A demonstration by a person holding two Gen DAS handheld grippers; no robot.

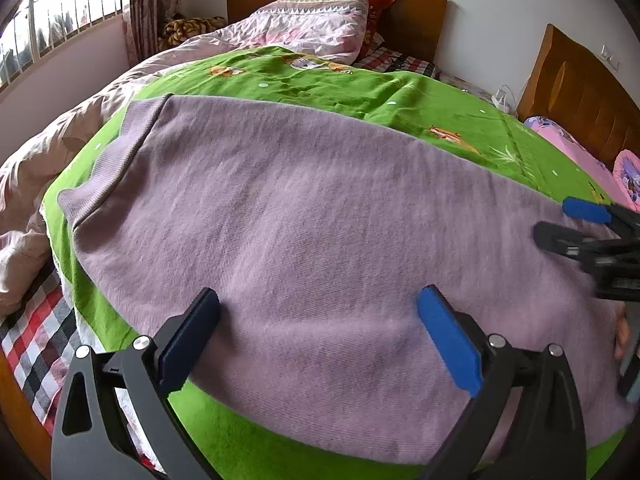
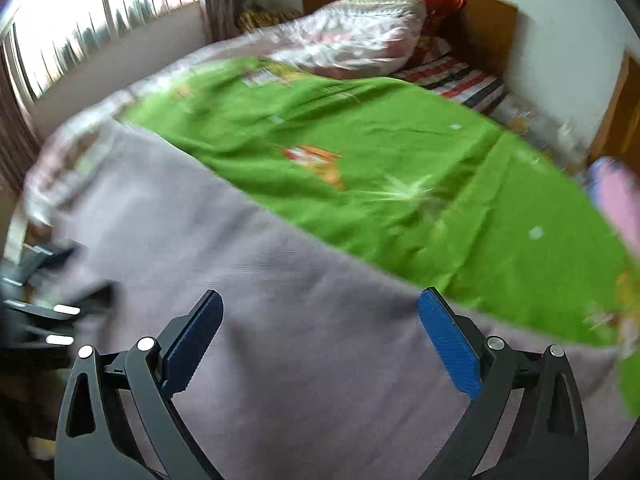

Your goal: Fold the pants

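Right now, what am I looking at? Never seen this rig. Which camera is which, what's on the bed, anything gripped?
No robot here: a person holds a two-finger gripper in each hand, each with a fisheye camera looking along its fingers. The sharp picture comes from the left gripper; the blurred one comes from the right gripper, which also shows at the sharp picture's right edge. Lilac pants lie flat on a green blanket on a bed, ribbed waistband to the far left. Both grippers stand open above the fabric; neither holds anything.

Bright daylight from the window [image 1: 60, 20]; right-wrist view motion-blurred, fisheye-bent edges.
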